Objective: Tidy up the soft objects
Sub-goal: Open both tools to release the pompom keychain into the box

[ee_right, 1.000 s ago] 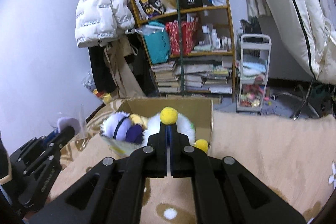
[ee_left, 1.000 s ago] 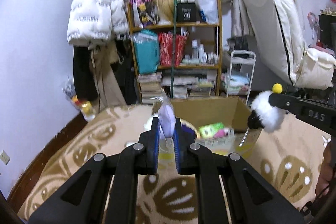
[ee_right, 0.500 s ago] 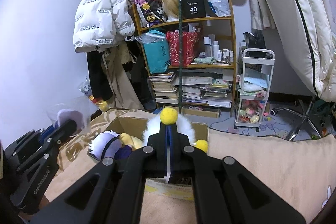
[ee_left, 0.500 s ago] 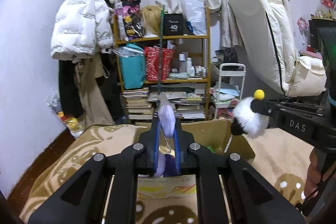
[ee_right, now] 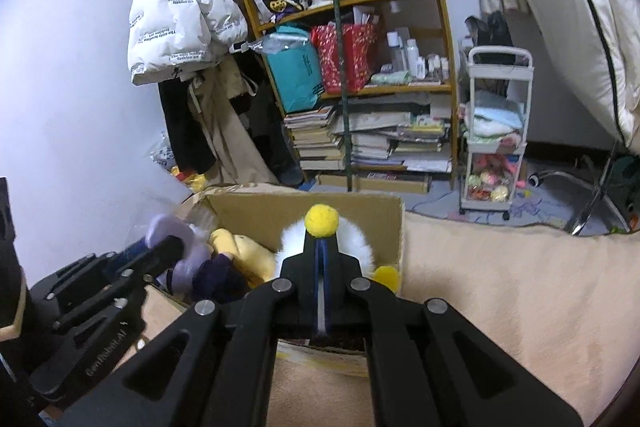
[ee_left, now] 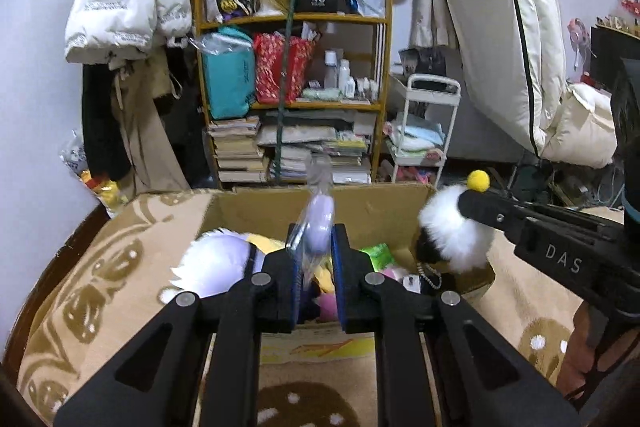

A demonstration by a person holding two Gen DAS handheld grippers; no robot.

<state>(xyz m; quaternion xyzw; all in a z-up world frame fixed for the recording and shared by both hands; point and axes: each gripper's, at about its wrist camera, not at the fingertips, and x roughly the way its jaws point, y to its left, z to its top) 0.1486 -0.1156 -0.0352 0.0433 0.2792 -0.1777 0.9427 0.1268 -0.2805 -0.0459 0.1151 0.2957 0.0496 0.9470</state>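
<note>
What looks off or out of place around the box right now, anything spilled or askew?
Nothing stands out. The cardboard box sits upright on the blanket with soft toys inside. The left gripper holds a bagged purple toy and the right gripper a white fluffy toy, both over the box.

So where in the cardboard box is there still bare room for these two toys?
Little. The cardboard box shows bare wall at the back only; its floor is crowded with plush toys. Open blanket lies right of it.
</note>
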